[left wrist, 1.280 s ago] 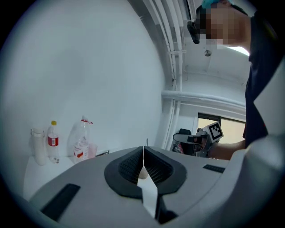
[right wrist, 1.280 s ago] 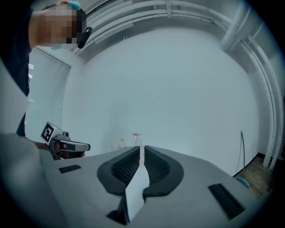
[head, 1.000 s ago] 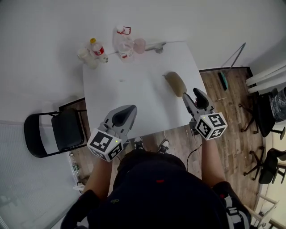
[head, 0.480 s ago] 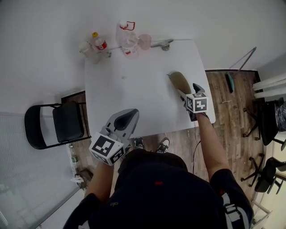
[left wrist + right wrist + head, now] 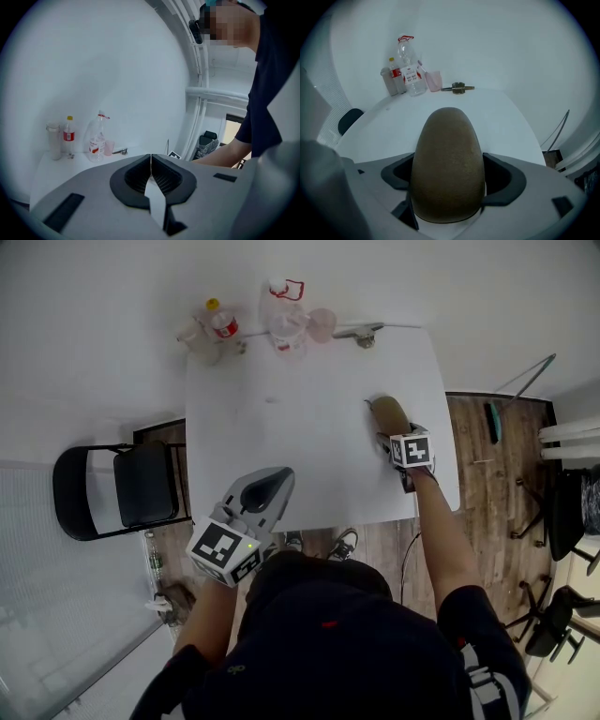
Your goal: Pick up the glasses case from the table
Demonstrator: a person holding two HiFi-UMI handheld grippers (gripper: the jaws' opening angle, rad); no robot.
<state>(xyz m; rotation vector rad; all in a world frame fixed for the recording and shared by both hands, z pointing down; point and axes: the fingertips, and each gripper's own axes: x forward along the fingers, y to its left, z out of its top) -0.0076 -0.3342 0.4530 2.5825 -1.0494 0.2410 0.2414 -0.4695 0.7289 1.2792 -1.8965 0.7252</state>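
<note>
One glasses case (image 5: 447, 140) between opening jaws of the right gripper (image 5: 449, 161) (table (image 5: 511, 112) beneath)

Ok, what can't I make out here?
- Head view: the case's near end is hidden under the right claw.
- Right gripper view: jaws opening with the case between them; the case itself hides any contact.
- Left gripper view: the case is behind the shut left claw's body.
- Bottle labels: too small in every view.
</note>
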